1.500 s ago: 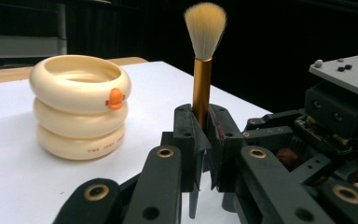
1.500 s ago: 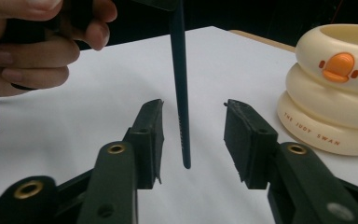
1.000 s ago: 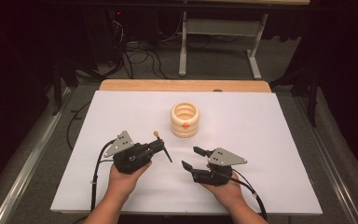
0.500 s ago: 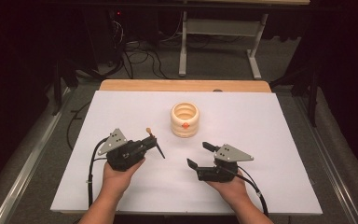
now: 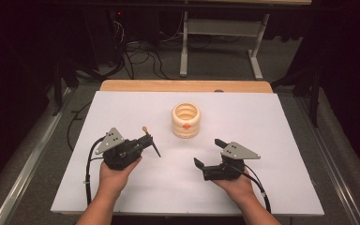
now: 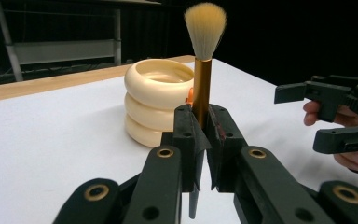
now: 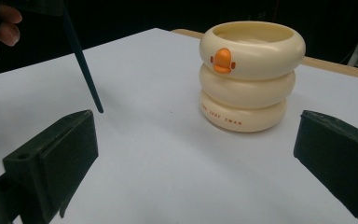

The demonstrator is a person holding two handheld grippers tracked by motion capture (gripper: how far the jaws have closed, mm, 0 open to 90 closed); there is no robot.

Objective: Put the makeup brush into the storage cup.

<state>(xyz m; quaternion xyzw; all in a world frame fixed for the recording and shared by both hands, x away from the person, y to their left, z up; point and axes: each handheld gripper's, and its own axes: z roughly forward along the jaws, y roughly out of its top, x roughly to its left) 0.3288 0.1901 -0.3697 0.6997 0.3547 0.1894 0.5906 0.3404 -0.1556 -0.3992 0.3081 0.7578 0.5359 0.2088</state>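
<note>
White board covers the table point(image 5: 122, 108), with a dark floor, loose cables and a metal stand leg behind it. Near the middle of the board stands a cream three-ringed cup point(image 5: 186, 120) with a small orange duck-bill on its side; it is open at the top and looks empty.

The left gripper point(image 5: 146, 142) has its jaws closed on a makeup brush point(image 6: 202, 70), clamping the gold ferrule with the pale bristles up and the thin dark handle pointing down and away, its tip above the board. The right gripper point(image 5: 208, 153) carries nothing, its jaws spread wide.

The likely step is setting the brush into the cup. To do it well, the left hand should lift the handle tip clear above the rim, centre it over the opening, then lower it before releasing. The right gripper could steady the cup's wall, since it may tip.

The cup sits ahead of both grippers, between them, and apart from each.
</note>
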